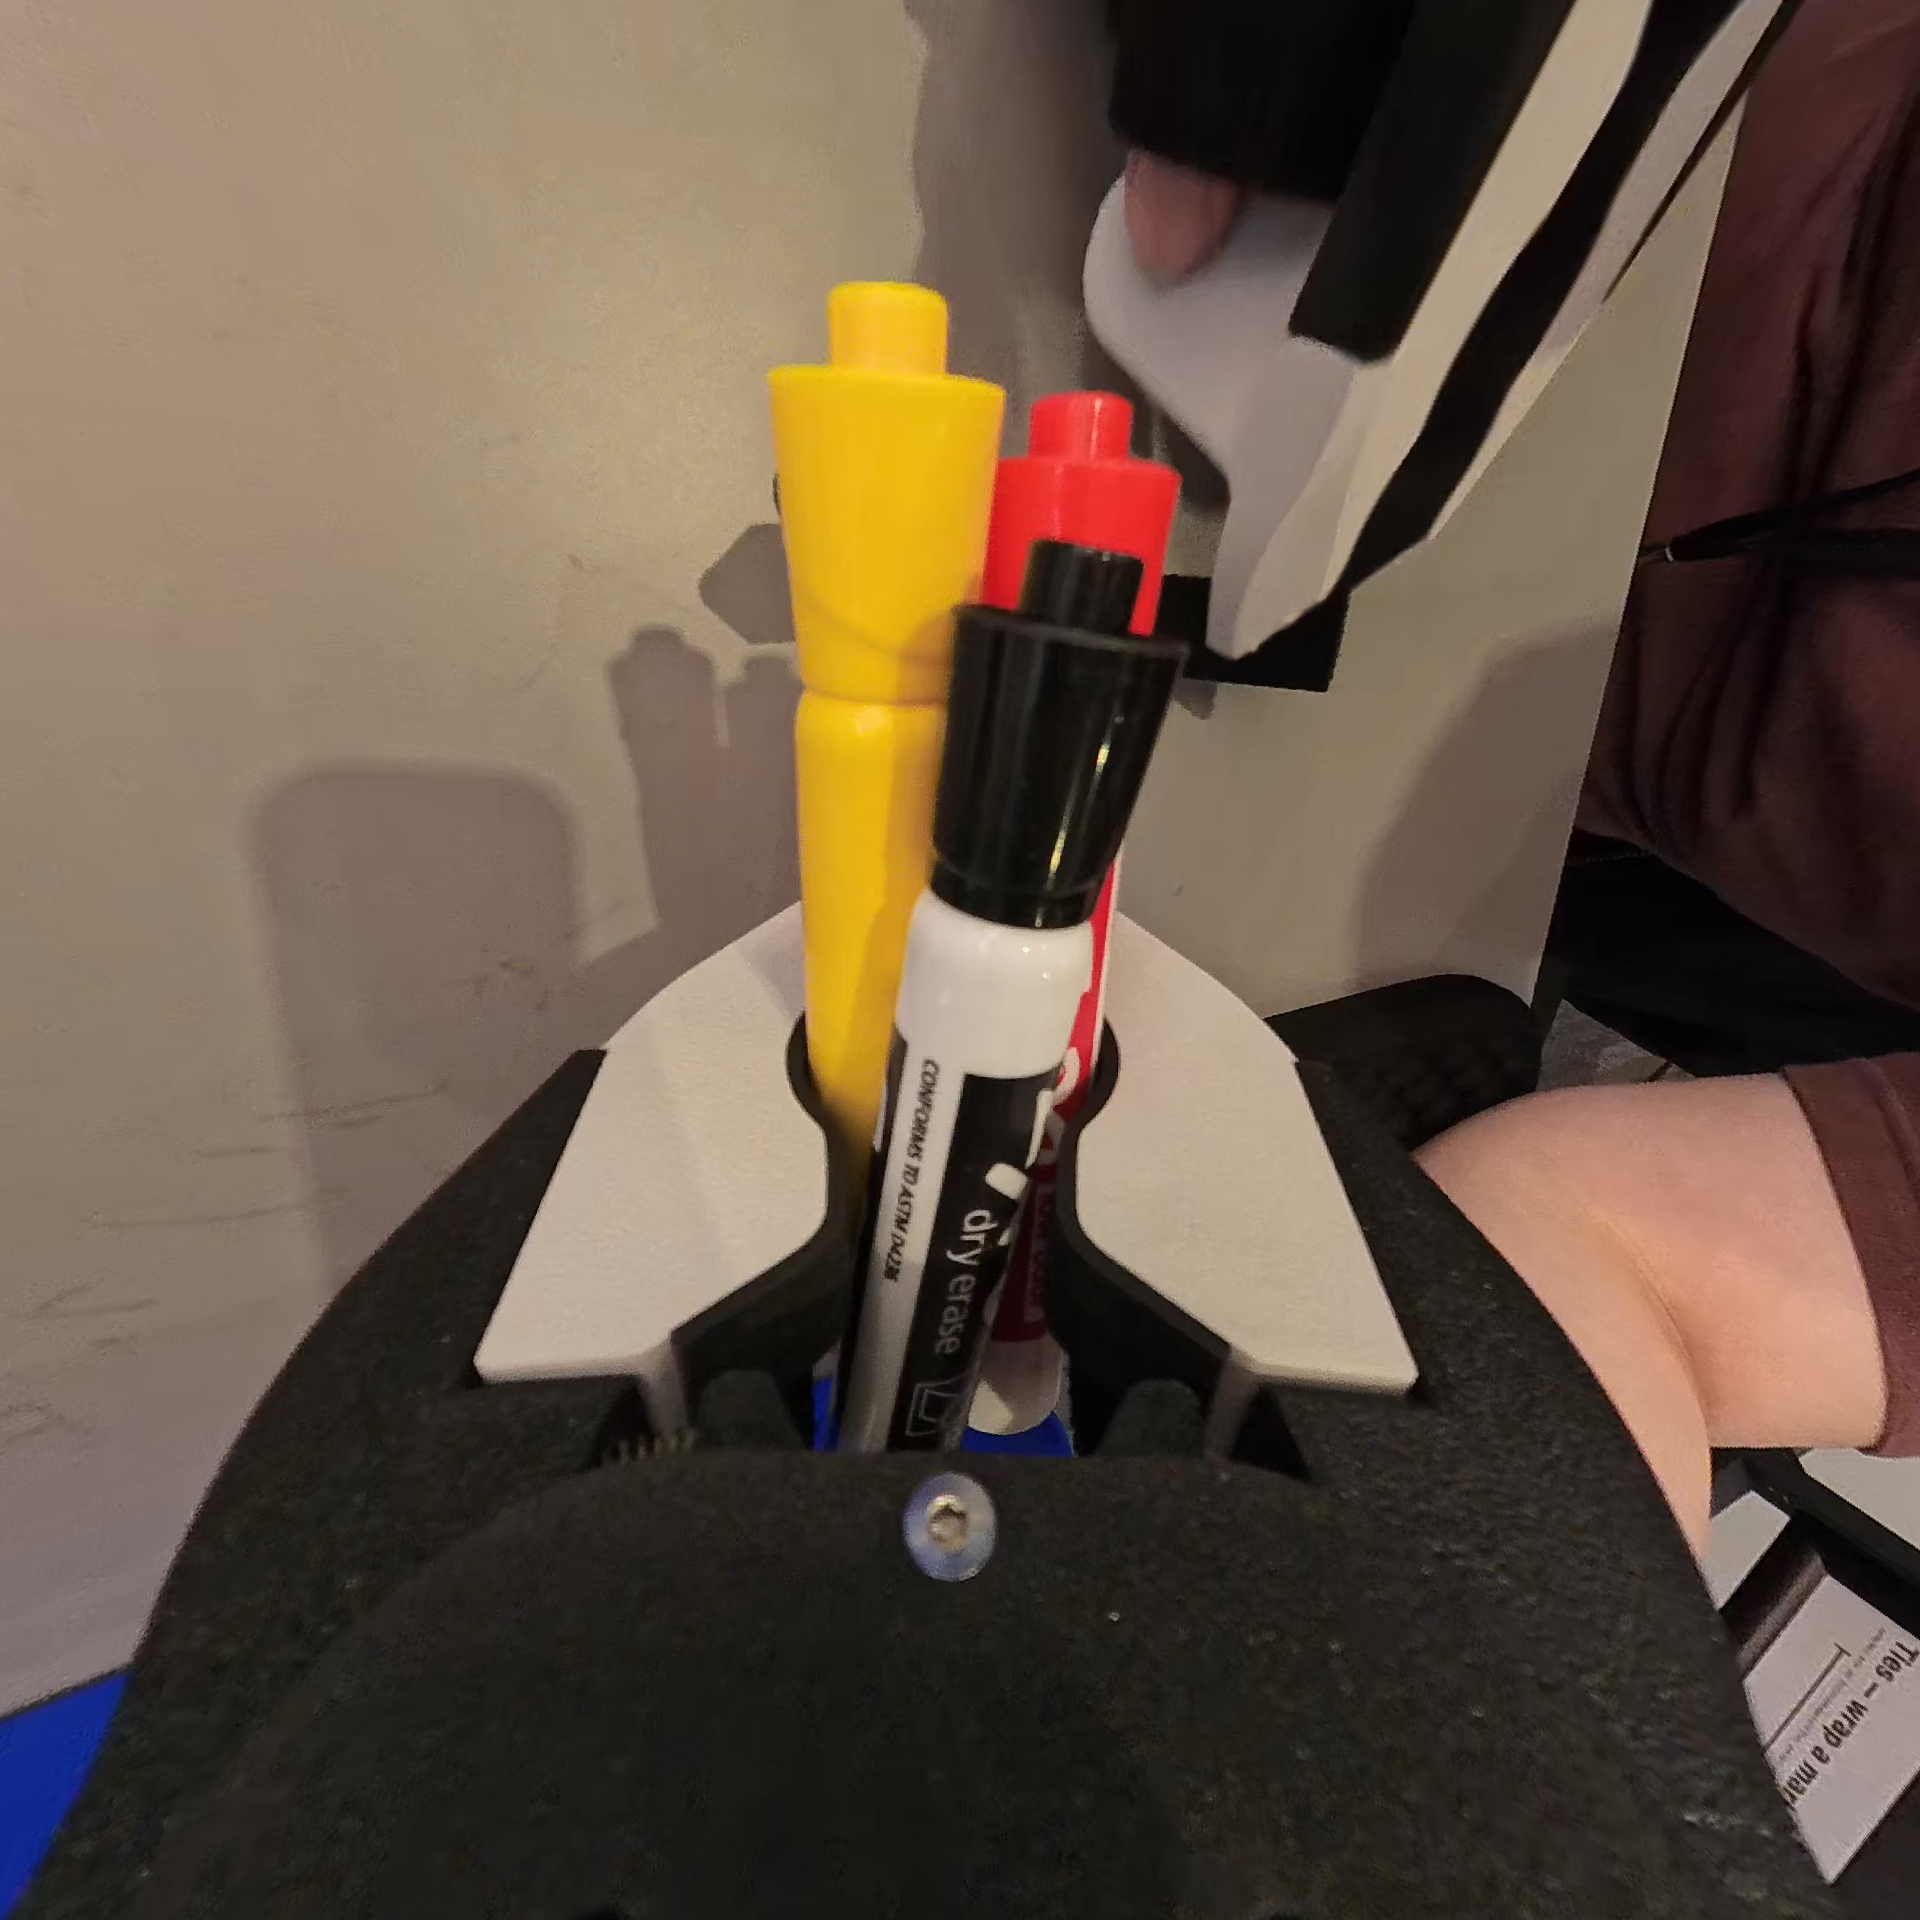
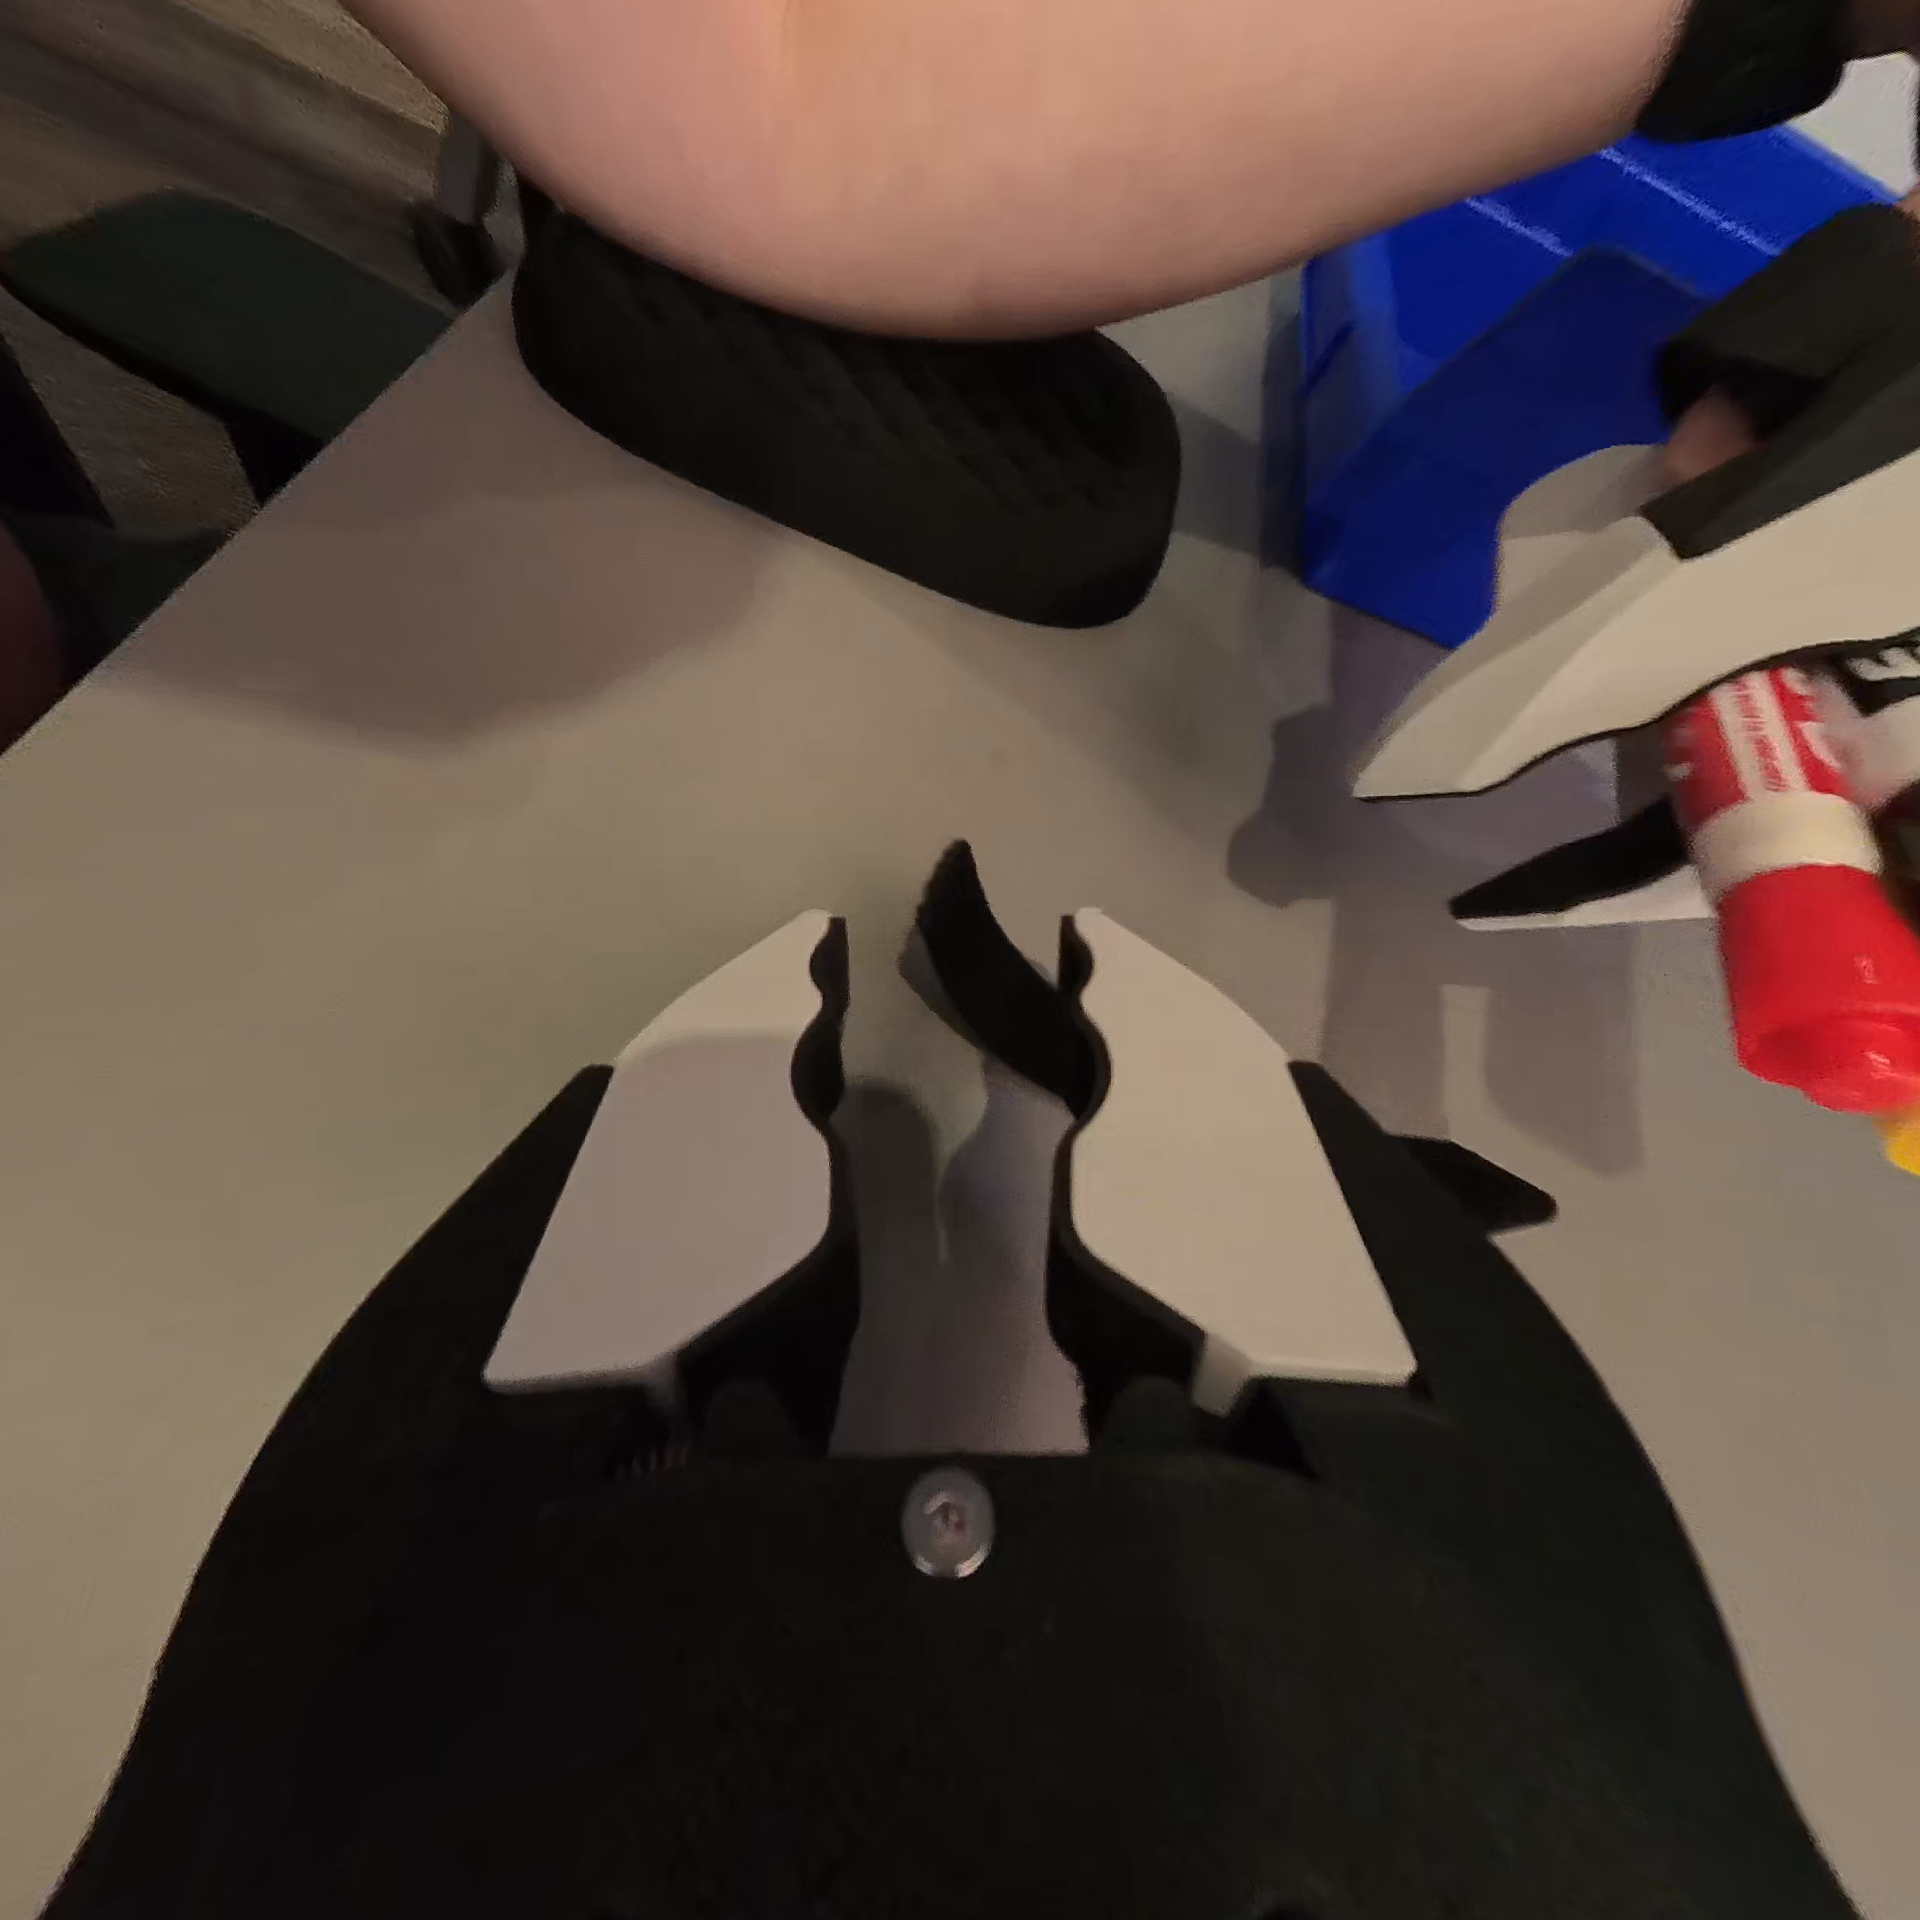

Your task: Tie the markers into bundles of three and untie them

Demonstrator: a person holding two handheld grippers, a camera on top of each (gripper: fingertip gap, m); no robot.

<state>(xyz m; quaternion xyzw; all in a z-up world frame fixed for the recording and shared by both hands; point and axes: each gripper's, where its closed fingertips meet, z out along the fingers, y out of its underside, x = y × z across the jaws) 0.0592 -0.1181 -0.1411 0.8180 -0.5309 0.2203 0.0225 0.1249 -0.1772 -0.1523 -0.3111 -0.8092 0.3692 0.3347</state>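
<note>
So the left tongs point(image 1: 951, 1049) are clamped around three markers at once: a yellow marker point(image 1: 873, 665), a red marker point(image 1: 1086, 499) and a black marker point(image 1: 1049, 769) with a white barrel, all sticking out past the fingertips with caps pointing away from the camera. The black one sits on top, closest to the lens.

The right tongs point(image 2: 951, 935) point down at the grey bench point(image 2: 416, 831) with the jaws apart. A black strap point(image 2: 997, 987) lies between the fingertips, resting against the right finger's inner edge; can't tell if it's actually gripped, it just looks loose in the gap.

Only the left wrist view shows all three markers clearly, plus the right tongs hanging in from the top right just beside the red cap. It also catches a person's forearm point(image 1: 1610, 1247) and a printed card point(image 1: 1829, 1714) at the lower right.

The right wrist view gives you what the left can't: the bench top, a black padded rest point(image 2: 831, 436) under the forearm, and a blue bin point(image 2: 1507, 364) at the upper right. The bin's inside isn't visible, so no idea what's in it. The left tongs show at the right edge there, red marker poking out.
</note>
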